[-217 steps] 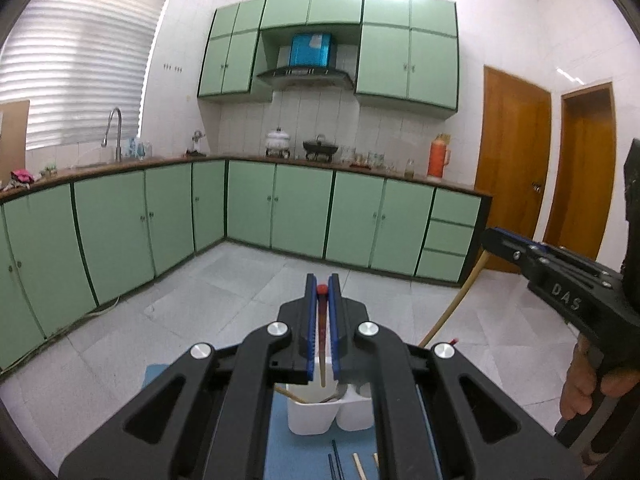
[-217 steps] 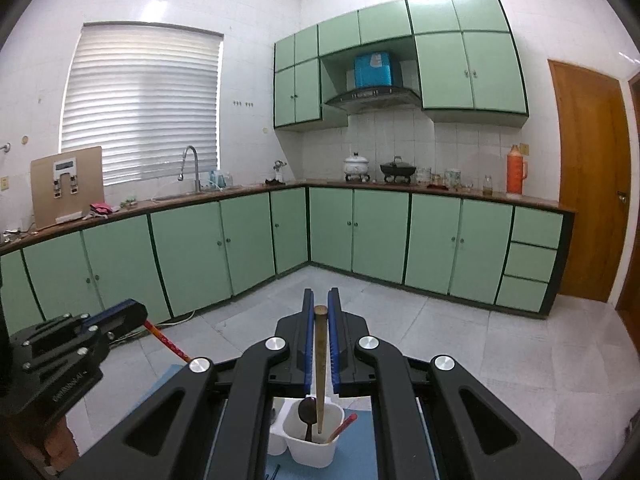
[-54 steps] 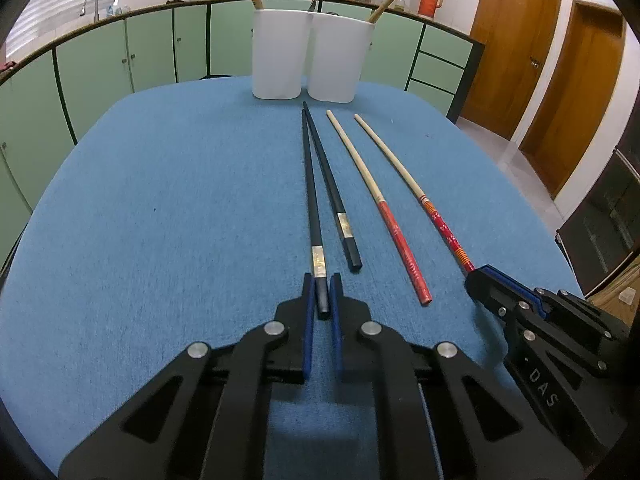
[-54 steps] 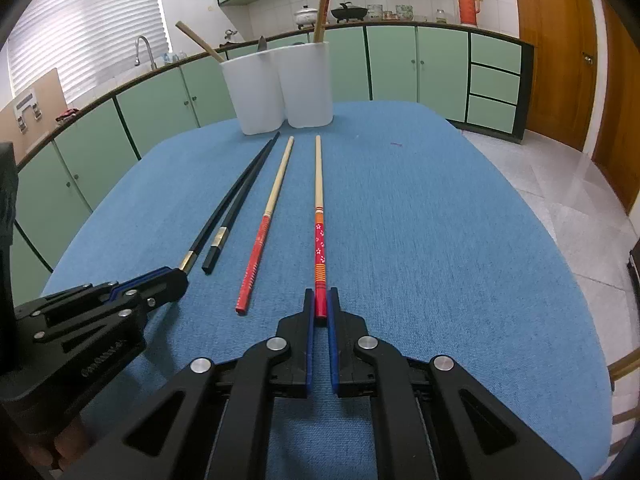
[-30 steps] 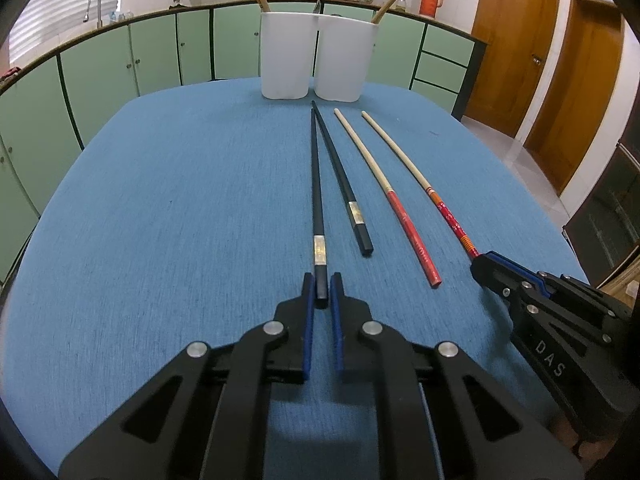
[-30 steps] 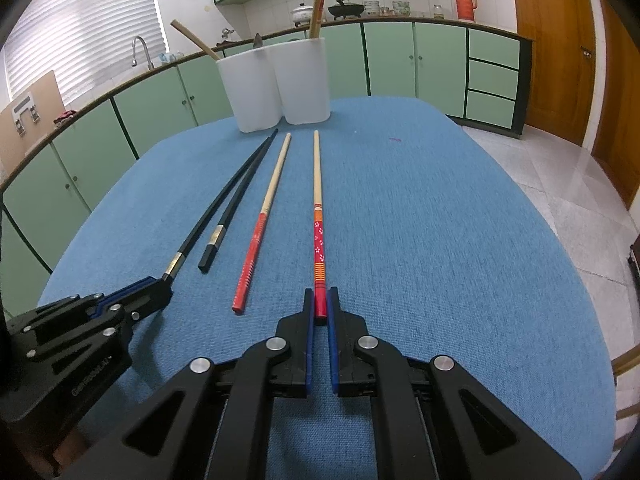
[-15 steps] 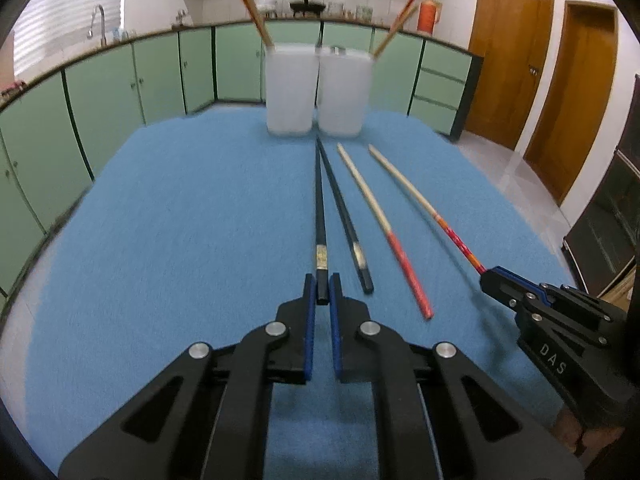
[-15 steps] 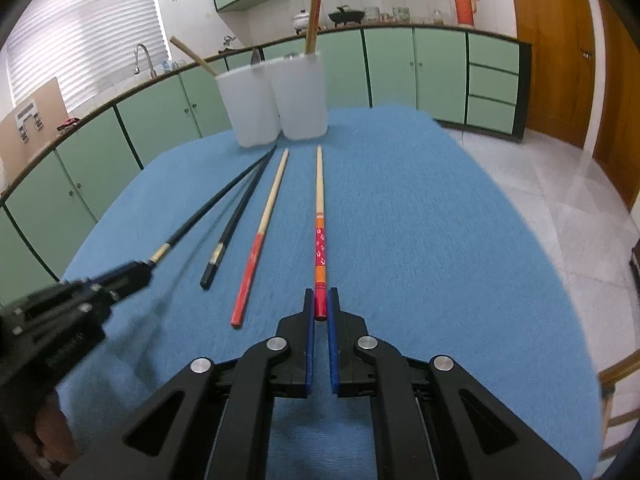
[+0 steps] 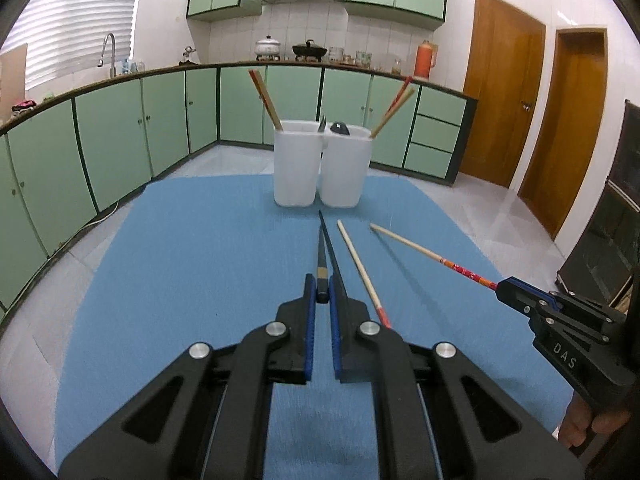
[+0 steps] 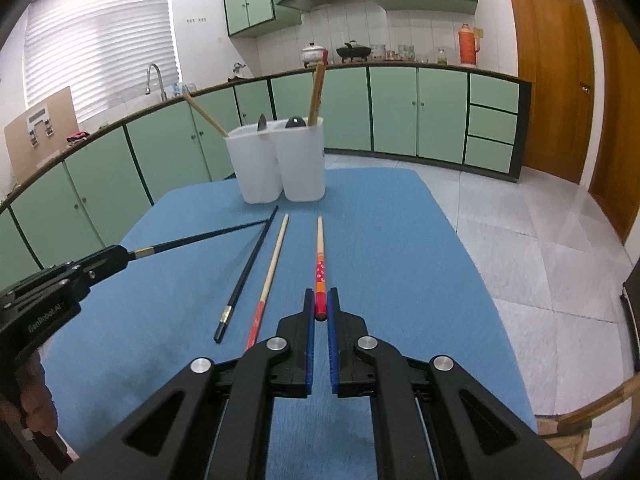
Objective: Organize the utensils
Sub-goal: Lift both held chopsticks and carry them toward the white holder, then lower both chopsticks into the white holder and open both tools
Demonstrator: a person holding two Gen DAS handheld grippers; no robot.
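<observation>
L hand-held gripper (image 9: pixel 322 294): jaws clamped tight on the butt end of a black chopstick (image 9: pixel 321 258), gold band just ahead of the pads; shaft runs fwd, tip raised off the cloth & aimed toward the cups. From the R wrist cam the same stick shows as a thin dark line slanting in from the left, clear of the surface.

R hand-held gripper (image 10: pixel 321 308): jaws pinched on the red end of a red/orange patterned chopstick (image 10: pixel 320 268), pale wood half pointing fwd. In the L wrist view this stick angles up from the R tool, off the cloth.

Still lying on the blue cloth (image 10: pixel 400 248) covering the counter: 2nd black chopstick (image 10: pixel 248 268) w/ metal band near its butt, and just beside it a wood chopstick w/ red end (image 10: pixel 272 268). Both lie roughly parallel, tips toward the cups, between the two held sticks.

Far end of the cloth: two white cups (image 9: pixel 322 168), touching side by side. Left cup has chopsticks leaning out left; right cup has chopsticks leaning right. Dark spoon bowls poke up where the cups meet.

Part of a person's hand (image 9: pixel 592 428) grips the R tool's handle, low right of the L view.

Bkgd: green cabinets (image 9: pixel 120 128), wooden doors.
</observation>
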